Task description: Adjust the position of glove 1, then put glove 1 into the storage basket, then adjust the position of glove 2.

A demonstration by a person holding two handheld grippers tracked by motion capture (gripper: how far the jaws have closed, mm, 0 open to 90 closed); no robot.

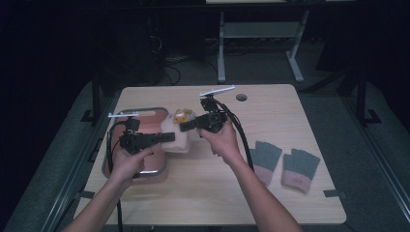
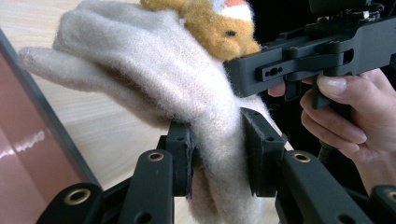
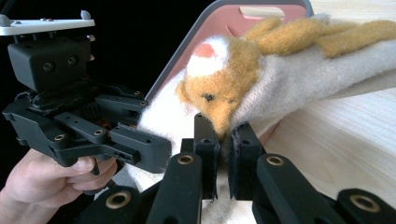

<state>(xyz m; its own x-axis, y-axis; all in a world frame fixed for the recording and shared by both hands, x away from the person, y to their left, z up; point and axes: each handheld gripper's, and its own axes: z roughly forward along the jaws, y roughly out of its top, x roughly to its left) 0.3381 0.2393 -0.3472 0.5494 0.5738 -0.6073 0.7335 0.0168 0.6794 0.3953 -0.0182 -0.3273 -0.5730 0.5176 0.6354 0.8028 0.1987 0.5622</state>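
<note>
The left tongs [image 2: 217, 156] pinch a fluffy cream wool mitten [image 2: 154, 79] between their two black pads, squeezing the soft wool tight. The right tongs [image 3: 223, 154] are pressed together on the same mitten, right at the nose of a little fuzzy orange animal face [image 3: 217, 88] sewn on it. In the high view, the left tongs [image 1: 169, 137] and the right tongs [image 1: 186, 126] meet from two sides, and the mitten [image 1: 176, 137] hangs between them, lifted a bit above the counter [image 1: 270, 193]. The left hand [image 1: 128, 164] and the right hand [image 1: 220, 140] each hold a black handle.

Just beside the mitten, on the left part of the light wooden counter, sits a flat pink tray with a grey rim [image 1: 157, 170]. Well apart, on the right side of the counter, lie two grey and pink knitted gloves [image 1: 283, 166] side by side. A small dark round hole [image 1: 241, 97] sits near the far edge.
</note>
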